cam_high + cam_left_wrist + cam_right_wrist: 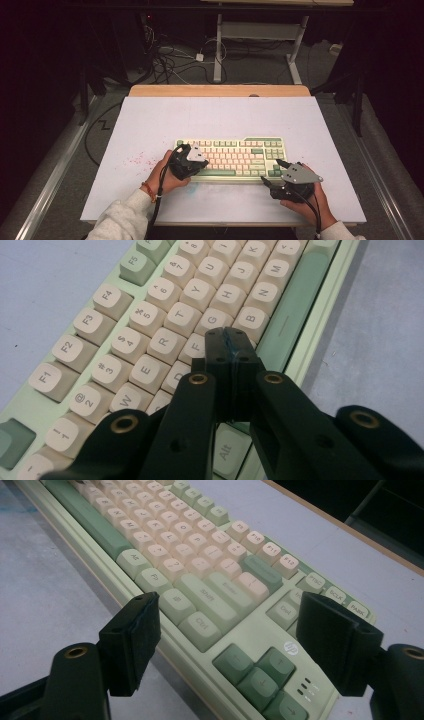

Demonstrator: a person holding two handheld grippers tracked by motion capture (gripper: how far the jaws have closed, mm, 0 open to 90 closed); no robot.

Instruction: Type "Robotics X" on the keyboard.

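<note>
The keyboard lies flat mid-tabletop, rigid, probably light; its side edges suit gripping. The left hand-held gripper, pressed together, hovers over or touches keys; the right hand-held gripper is spread.

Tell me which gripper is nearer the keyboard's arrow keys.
Right. The right gripper, jaws open, sits at the keyboard's right front corner, beside the arrow keys. The left gripper, jaws shut, is over the letter keys near the opposite end.

The table has a pale grey top with a wooden strip along its far edge. A green and cream keyboard lies flat on it, near the front.
</note>
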